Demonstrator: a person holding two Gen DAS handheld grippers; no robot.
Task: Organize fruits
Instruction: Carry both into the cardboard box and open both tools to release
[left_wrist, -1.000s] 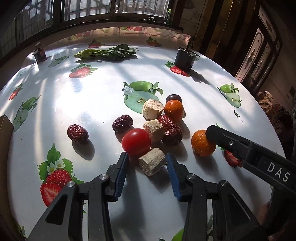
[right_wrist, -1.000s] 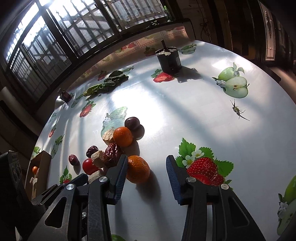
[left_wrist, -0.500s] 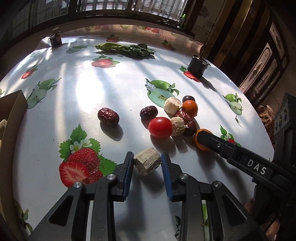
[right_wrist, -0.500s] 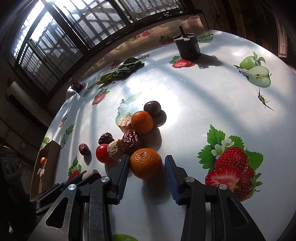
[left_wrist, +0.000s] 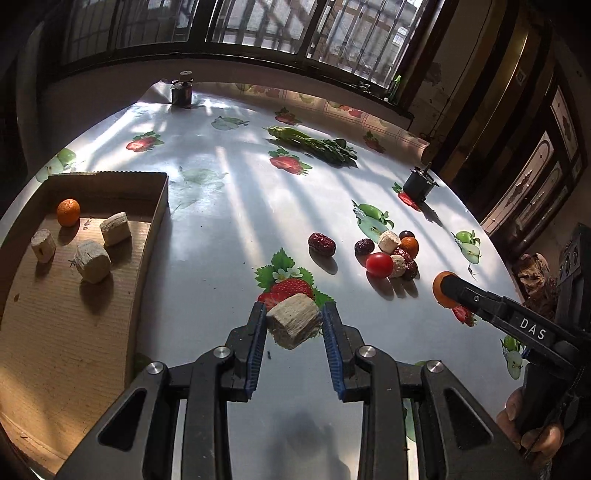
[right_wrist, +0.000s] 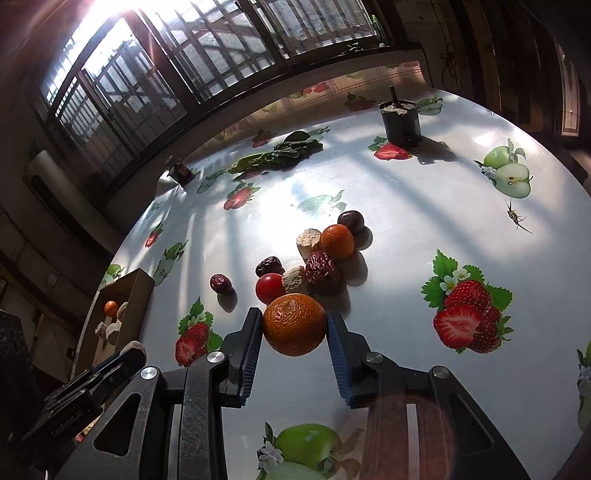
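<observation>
Left gripper (left_wrist: 293, 325) is clenched on a pale fibrous chunk (left_wrist: 293, 324), lifted off the table; the cardboard box (left_wrist: 147, 236) lies at left of frame, nearer this hand. Right gripper (right_wrist: 294, 325) grasps an orange (right_wrist: 294, 324) at lower centre, box (right_wrist: 138, 286) far left.

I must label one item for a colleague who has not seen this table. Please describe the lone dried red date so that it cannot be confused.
Start at the cardboard box on the table's left edge, then look right to the cluster of fruit. The lone date lies on bare cloth left of that cluster, touching nothing. Unlike the other dates, which lie against their neighbours, it stands alone.
</observation>
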